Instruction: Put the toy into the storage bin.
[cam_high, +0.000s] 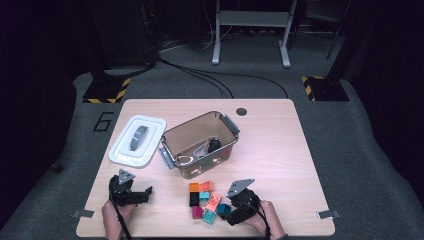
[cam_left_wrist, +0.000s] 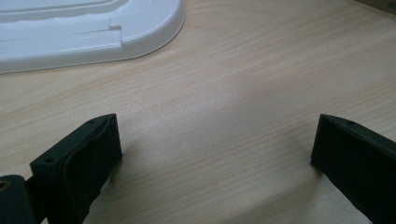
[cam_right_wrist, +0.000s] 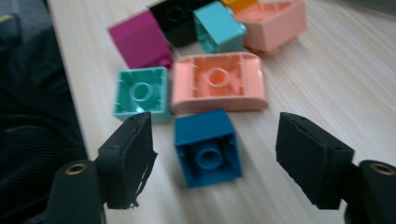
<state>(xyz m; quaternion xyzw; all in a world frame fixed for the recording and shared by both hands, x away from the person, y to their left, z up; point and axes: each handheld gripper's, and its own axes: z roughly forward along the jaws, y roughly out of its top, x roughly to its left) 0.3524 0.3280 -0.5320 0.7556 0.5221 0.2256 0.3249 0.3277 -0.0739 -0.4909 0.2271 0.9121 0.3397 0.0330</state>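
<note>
A cluster of several toy bricks (cam_high: 205, 200) lies near the front middle of the wooden table (cam_high: 280, 150). My right gripper (cam_high: 231, 212) is at its right edge. In the right gripper view a dark blue brick (cam_right_wrist: 208, 147) lies between the jaws of the right gripper (cam_right_wrist: 217, 135), hollow side up. Both pads stand clear of it, so the gripper is open. Just beyond lie a salmon curved brick (cam_right_wrist: 218, 84) and a mint brick (cam_right_wrist: 140, 93). My left gripper (cam_high: 145, 192) rests at the front left, and its jaws (cam_left_wrist: 215, 140) stand wide open over bare wood.
A clear brown bin (cam_high: 192, 124) with small items inside stands at the table's middle. Its white lid (cam_high: 136, 140) lies to the left, close ahead of the left gripper (cam_left_wrist: 84, 32). Magenta (cam_right_wrist: 140, 42), black (cam_right_wrist: 175, 21), turquoise (cam_right_wrist: 218, 25) and pink (cam_right_wrist: 273, 23) bricks lie farther off.
</note>
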